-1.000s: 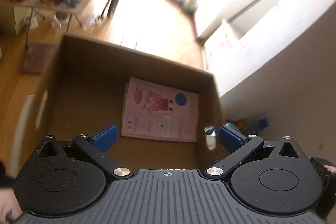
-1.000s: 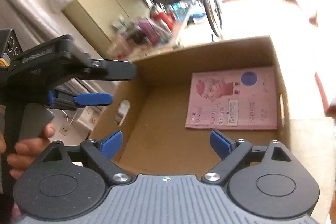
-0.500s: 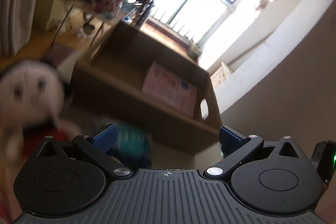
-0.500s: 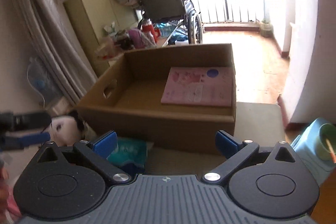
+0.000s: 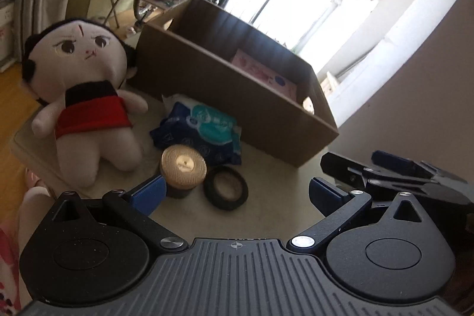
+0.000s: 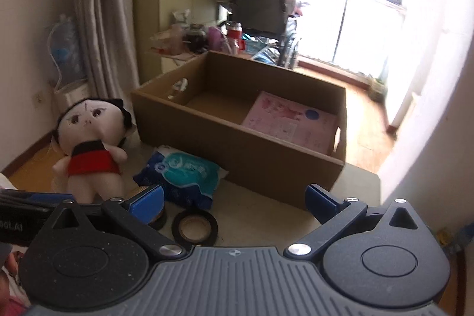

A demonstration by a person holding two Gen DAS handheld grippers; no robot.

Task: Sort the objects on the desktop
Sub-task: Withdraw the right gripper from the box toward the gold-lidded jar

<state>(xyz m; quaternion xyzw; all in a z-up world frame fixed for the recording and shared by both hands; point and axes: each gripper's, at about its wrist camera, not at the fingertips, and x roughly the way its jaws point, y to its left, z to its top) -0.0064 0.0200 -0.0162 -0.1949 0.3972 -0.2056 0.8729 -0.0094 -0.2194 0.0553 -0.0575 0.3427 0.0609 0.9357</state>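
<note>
A cardboard box point(image 5: 225, 96) point(image 6: 237, 144) stands on the beige table, with a pink booklet point(image 5: 263, 73) point(image 6: 290, 123) lying inside. In front of it lie a plush doll in a red dress point(image 5: 86, 96) point(image 6: 89, 150), a blue tissue pack point(image 5: 201, 126) point(image 6: 183, 173), a gold-lidded jar point(image 5: 183, 168) and a black tape roll point(image 5: 226, 187) point(image 6: 195, 227). My left gripper point(image 5: 234, 191) is open and empty, above the table near the jar and roll. My right gripper point(image 6: 234, 197) is open and empty, near the roll and pack.
The right gripper also shows at the right of the left wrist view point(image 5: 394, 173). Behind the box stand a cluttered folding table point(image 6: 189, 43) and a wheelchair point(image 6: 260, 5). A curtain point(image 6: 103, 19) hangs at left. The table's edge point(image 5: 23, 147) lies left of the doll.
Both grippers have pulled back and up from over the box's inside. The doll, pack, jar and roll have come into view in front of the box.
</note>
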